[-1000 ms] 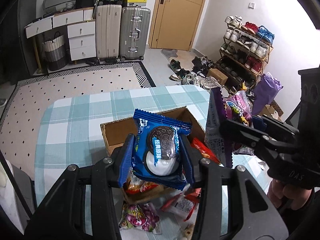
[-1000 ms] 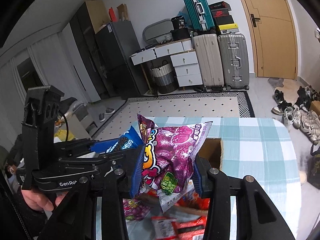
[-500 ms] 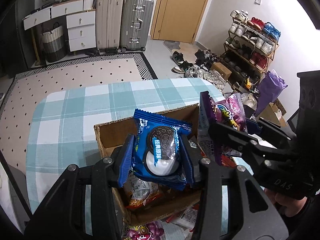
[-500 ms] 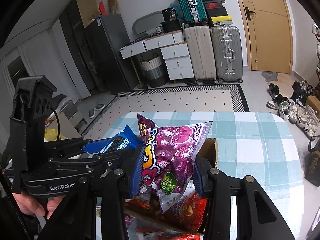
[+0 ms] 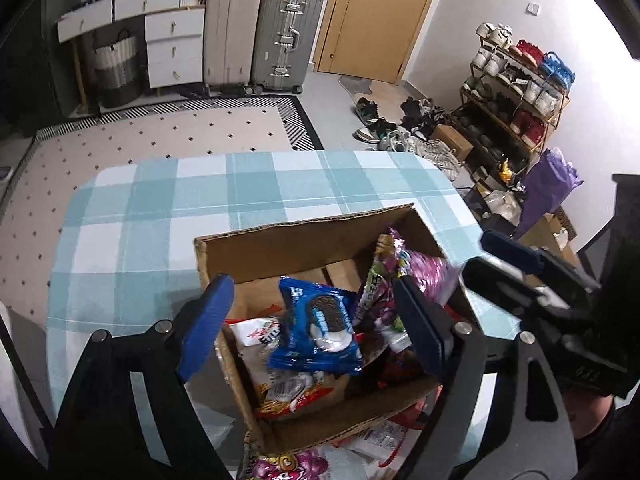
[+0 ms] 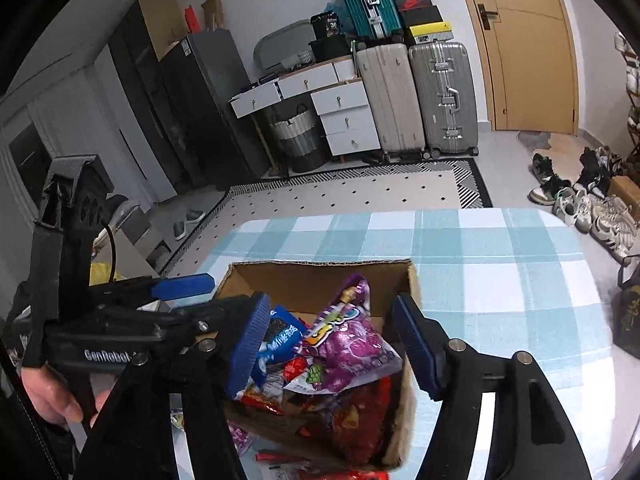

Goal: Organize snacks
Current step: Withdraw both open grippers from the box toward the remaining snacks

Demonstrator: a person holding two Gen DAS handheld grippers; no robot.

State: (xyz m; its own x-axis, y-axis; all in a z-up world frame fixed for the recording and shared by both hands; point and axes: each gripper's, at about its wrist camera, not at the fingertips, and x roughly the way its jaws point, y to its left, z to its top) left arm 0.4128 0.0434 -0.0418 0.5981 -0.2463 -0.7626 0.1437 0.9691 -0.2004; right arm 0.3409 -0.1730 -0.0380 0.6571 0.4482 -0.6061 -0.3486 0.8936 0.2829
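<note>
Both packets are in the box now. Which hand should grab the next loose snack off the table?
Left, probably. The left gripper hangs open over the cardboard box, and a loose purple packet lies just below it on the near side. The right gripper, also open, sits further over the box.

left hand-held gripper [image 5: 312,320]: jaws just opened, angled down | right hand-held gripper [image 6: 332,348]: jaws just opened

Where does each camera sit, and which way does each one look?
Left wrist: on the left gripper, looking down into the cardboard box; its jaws have just opened, the blue cookie packet lying below; the right gripper shows.
Right wrist: on the right gripper, same box; jaws just opened, purple snack bag below; left gripper, hand show.
Shared: box, both packets, checked tablecloth.
</note>
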